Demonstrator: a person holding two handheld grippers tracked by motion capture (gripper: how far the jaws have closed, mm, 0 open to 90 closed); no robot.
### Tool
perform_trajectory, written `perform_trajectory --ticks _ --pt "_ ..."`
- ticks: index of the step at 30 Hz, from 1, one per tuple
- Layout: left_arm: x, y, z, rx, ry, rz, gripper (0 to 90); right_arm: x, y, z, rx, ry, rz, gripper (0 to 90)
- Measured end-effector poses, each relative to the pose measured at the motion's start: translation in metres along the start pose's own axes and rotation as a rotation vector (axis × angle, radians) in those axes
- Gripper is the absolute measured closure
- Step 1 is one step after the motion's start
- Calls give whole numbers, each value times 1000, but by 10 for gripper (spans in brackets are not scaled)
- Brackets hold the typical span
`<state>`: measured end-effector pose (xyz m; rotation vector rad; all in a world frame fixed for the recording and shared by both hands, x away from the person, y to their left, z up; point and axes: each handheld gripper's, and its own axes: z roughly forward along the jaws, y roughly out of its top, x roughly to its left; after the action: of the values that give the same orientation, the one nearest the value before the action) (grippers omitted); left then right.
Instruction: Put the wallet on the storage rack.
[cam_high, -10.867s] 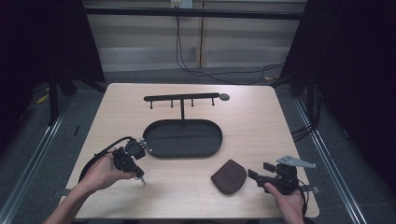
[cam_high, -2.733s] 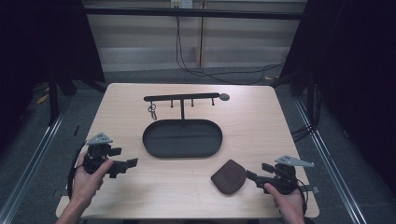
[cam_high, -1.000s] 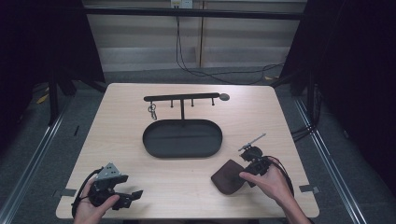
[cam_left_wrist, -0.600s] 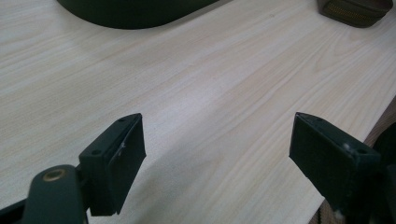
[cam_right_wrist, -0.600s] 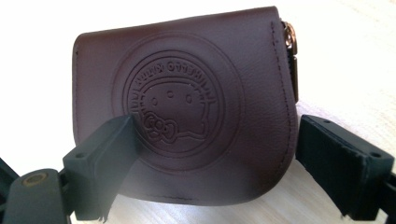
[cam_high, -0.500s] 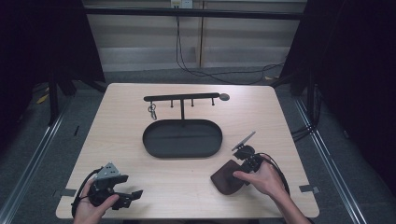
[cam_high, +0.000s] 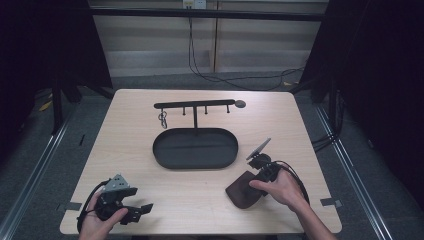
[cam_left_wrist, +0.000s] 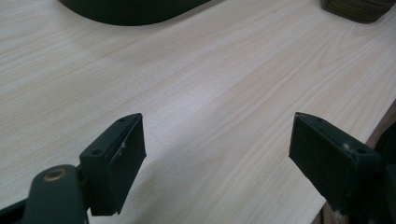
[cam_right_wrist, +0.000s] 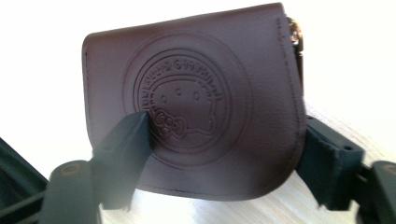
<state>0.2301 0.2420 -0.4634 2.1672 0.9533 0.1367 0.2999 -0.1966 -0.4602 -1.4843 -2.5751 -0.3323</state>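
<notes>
**Brown pouch between the right tool's jaws, surface's near right**

While the right tool bears down on the near right part of the surface, its jaws have just been closing, with the brown leather pouch between them. Right gripper view: one jaw lies over the pouch's stamped face near the round emblem, the other stands at its curved edge on the zip side. Whether the pads already press on the leather cannot be told; the jaws are wide apart. The pouch lies flat on the wood, just off the near right end of the tray.

Item, left tool: held in the person's left hand at the near left corner of the surface, jaws spread wide, nothing between them. Left gripper view: bare wood under both pads, the tray's dark rim at the top and a corner of the pouch at the upper right.

Item, oval black tray: centre of the surface, shallow, dark.

Item, black rack: rises just behind the tray on a single post, a horizontal bar with short pegs. A small metal ring hangs from the peg nearest the bar's left end.

Item, right hand: over the tool's body, cable looped beside it.
</notes>
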Motion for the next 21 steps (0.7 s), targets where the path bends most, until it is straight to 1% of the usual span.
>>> perform_trajectory --ticks 1,2,3,7,9,11,12,15,16,19,21 --pt "0 0 0 0 -7 -3 184 0 0 -1 -9 1 9 289" --pt "0 0 0 0 -7 -3 184 0 0 -1 -9 1 9 289" --pt "0 0 0 8 -6 4 184 -2 -1 -4 -19 0 20 339" --pt "-1 0 1 15 -12 6 184 -4 -1 -6 -27 -1 22 370" --pt "-1 -1 3 21 -3 4 184 -2 1 -8 -20 -12 20 393" --pt "-1 -1 3 27 -5 7 184 -2 3 -12 -36 -18 33 447" --pt "-2 -1 3 21 -6 6 184 -3 4 -14 -43 -23 34 490" --pt "-2 0 2 19 -2 8 184 -4 5 -20 -58 -16 35 565" --pt "-1 -1 2 16 -1 7 184 -4 5 -20 -58 -16 35 565" --pt "0 -1 1 19 0 8 184 -4 7 -26 -82 -14 34 602" --pt "0 0 0 18 -5 6 184 -4 7 -28 -84 -16 35 614"
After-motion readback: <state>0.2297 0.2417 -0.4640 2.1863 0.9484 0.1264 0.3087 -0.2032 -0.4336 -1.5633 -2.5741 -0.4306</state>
